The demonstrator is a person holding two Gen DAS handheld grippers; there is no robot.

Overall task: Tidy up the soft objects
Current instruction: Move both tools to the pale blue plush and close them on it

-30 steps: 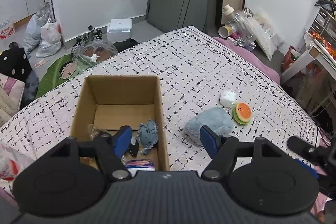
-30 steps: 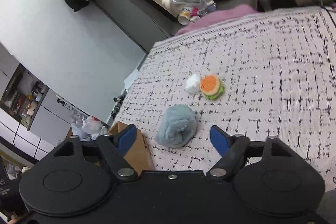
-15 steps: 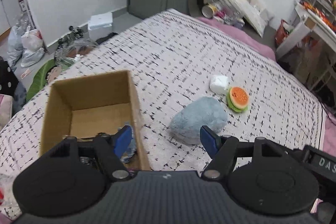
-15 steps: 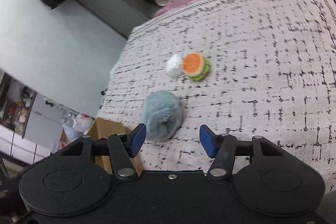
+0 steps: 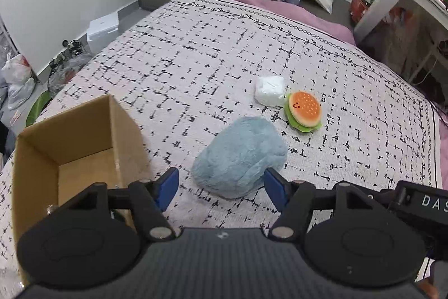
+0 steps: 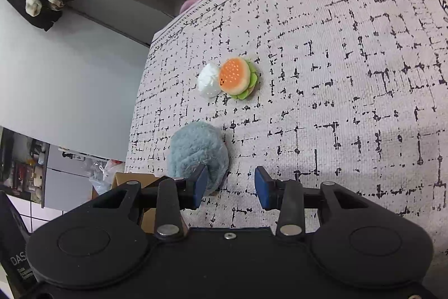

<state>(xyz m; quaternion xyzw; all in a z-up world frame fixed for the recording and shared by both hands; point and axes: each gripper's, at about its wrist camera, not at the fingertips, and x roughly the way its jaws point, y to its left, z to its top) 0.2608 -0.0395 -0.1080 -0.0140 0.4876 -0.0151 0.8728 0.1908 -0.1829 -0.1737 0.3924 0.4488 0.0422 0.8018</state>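
Fingers on my left gripper [image 5: 221, 187] stand wide apart with nothing held, and I have it tilted down over the bedspread [image 5: 212, 46] so that the blue plush [image 5: 240, 156] lies straight ahead, its near end sitting in the gap between the two blue pads [image 5: 167, 187]; whether the right-hand pad touches the fur I cannot tell, as it overlaps the plush edge in this view. To the left of the left finger stands the cardboard box [image 5: 72, 142], open at the top, with its near corner hidden behind the gripper body. Further ahead and a little to the right of the fingers lie the white pouch [image 5: 269, 94] and the burger toy [image 5: 303, 111], touching each other. My right gripper [image 6: 231, 184] is also angled down at the bedspread [image 6: 350, 74], its fingers parted less widely and holding nothing, with bare cloth between them. From that side the blue plush [image 6: 197, 150] lies just ahead of the left finger and partly behind its pad, outside the gap. A corner of the cardboard box [image 6: 131, 178] shows to the left of that finger, close to the plush. The burger toy [image 6: 236, 77] and white pouch [image 6: 208, 80] lie well ahead, roughly in line with the gap.
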